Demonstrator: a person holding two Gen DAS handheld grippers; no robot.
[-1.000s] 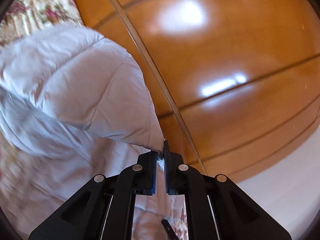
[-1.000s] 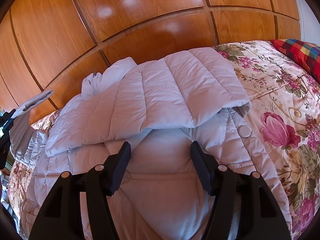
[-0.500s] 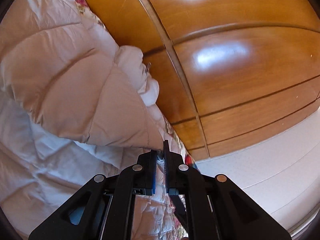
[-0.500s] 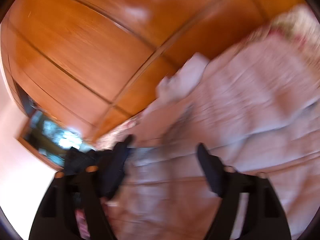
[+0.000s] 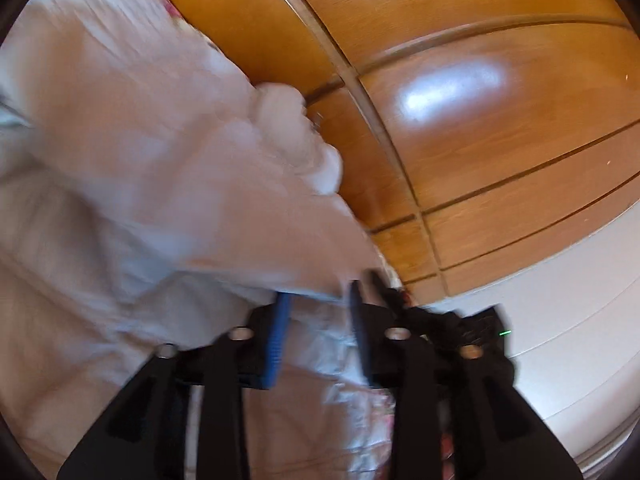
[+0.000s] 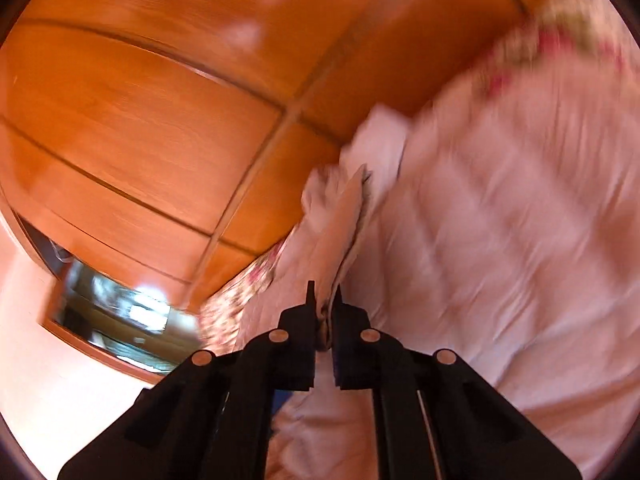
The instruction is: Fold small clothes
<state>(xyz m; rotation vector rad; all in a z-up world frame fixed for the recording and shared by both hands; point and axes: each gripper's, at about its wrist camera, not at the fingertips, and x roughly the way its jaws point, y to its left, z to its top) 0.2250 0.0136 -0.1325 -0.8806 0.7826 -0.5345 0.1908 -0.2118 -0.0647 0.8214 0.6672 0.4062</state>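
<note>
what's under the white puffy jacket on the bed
A floral bedspread shows at the edges of the quilted jacket, beside the wooden wardrobe. Directly beneath the jacket, everything is covered. The right gripper pinches a jacket fold.

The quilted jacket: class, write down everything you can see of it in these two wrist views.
The quilted jacket is pale lilac-white, puffy, stitched into padded channels, and looks like thin, smooth fabric. It lies rumpled and partly folded over itself on a floral bedspread, beside a wooden wardrobe. A bunched end rises towards the wood. The right gripper is shut on a flap of it. The left gripper has just been opening, its jaws apart at a folded edge. Both views are blurred.
</note>
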